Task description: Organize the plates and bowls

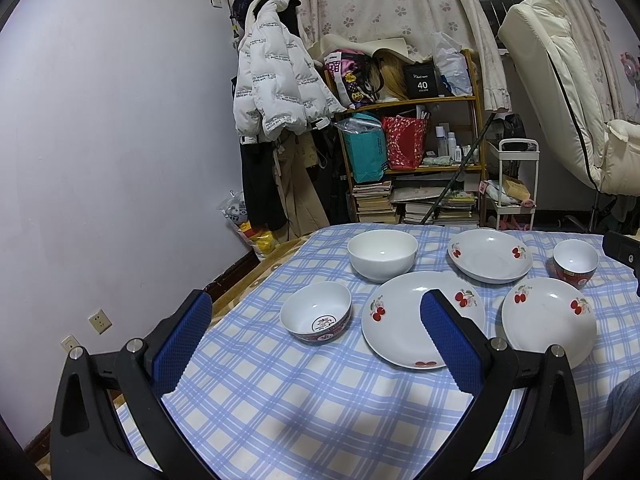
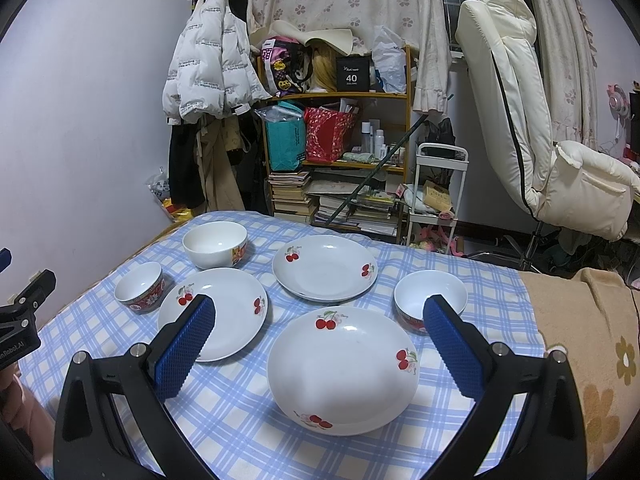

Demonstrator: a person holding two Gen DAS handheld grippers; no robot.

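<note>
We hold the left tool (image 1: 316,330) above the near left part of the worktop covered by a blue-and-white checked cloth (image 1: 280,400), its blue-padded fingers spread wide with nothing between them. The right tool (image 2: 320,332) hovers likewise over the near right side, fingers wide apart and empty. Three white ceramic plates with red cherry prints lie on the cloth: the nearest cherry plate (image 2: 344,372) sits below the right tool, the left cherry plate (image 2: 224,312) is just beside it, and the far cherry plate (image 2: 324,268) rests behind them. A small white bowl with a red and blue patterned outside (image 1: 316,312) stands left of the left cherry plate, a large plain white bowl (image 1: 382,254) sits behind it, and a second small red-patterned bowl (image 2: 428,300) stands to the right of the nearest plate. All pieces lie apart, none stacked.
</note>
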